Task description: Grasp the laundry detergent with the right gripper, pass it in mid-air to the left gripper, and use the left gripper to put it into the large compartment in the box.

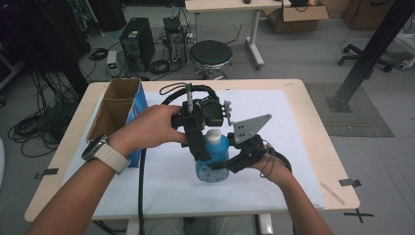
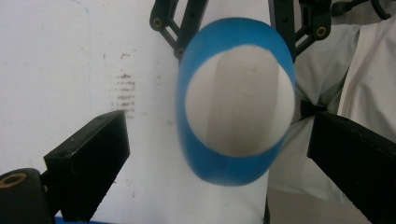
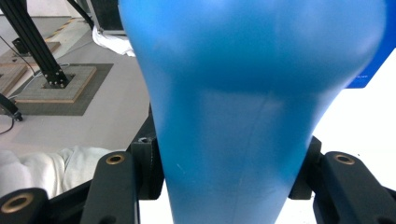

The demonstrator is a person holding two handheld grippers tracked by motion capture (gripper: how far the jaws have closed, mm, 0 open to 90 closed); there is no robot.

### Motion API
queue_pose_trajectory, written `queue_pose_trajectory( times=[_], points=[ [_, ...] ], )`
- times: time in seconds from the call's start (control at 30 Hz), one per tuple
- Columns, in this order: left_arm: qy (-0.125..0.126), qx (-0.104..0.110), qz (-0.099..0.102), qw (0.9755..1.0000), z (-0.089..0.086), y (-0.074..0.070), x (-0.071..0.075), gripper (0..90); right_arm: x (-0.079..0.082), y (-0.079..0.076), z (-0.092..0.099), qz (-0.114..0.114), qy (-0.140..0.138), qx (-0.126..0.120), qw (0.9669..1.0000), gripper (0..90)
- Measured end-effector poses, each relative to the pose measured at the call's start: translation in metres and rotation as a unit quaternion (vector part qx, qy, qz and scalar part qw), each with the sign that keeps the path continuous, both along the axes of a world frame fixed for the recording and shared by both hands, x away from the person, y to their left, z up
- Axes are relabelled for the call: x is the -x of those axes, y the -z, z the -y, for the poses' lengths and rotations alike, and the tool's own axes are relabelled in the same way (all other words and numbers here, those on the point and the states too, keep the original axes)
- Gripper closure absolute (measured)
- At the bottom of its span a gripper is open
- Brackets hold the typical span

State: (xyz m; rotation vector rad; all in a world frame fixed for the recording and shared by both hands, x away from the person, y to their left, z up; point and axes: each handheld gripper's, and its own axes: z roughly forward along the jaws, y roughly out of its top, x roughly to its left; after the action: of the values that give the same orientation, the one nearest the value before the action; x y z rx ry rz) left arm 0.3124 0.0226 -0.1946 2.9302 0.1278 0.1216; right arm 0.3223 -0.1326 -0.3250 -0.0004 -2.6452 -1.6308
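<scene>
Right now the blue bottle [image 1: 213, 161] stands on the bench's white sheet [image 1: 293, 147], pinched low on its body by the right tool [image 1: 230, 164], while the left tool [image 1: 203, 147] hovers over its white cap [image 2: 239, 108] with jaws wide, touching nothing. If the left tool closes off-centre, it could knock the cap or tilt the bottle, and the smooth body might slip from the right tool's hold.

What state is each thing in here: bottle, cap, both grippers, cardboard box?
Bottle: upright on the table, clamped at its body.
Cap: white, on the bottle.
Right gripper: shut on the bottle.
Left gripper: open, jaws either side of the cap, apart from it.
Cardboard box: open on top, standing at the table's left.
</scene>
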Motion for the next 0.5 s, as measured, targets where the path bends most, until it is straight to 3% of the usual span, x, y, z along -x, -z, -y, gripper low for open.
queue_pose_trajectory(
  times=[0.5],
  points=[
    [0.002,-0.009,-0.007,0.9999,0.0101,0.0092,-0.0032,6.6,0.0008,-0.0014,0.0012,0.003,0.001,-0.002,1.0,44.9]
  ],
)
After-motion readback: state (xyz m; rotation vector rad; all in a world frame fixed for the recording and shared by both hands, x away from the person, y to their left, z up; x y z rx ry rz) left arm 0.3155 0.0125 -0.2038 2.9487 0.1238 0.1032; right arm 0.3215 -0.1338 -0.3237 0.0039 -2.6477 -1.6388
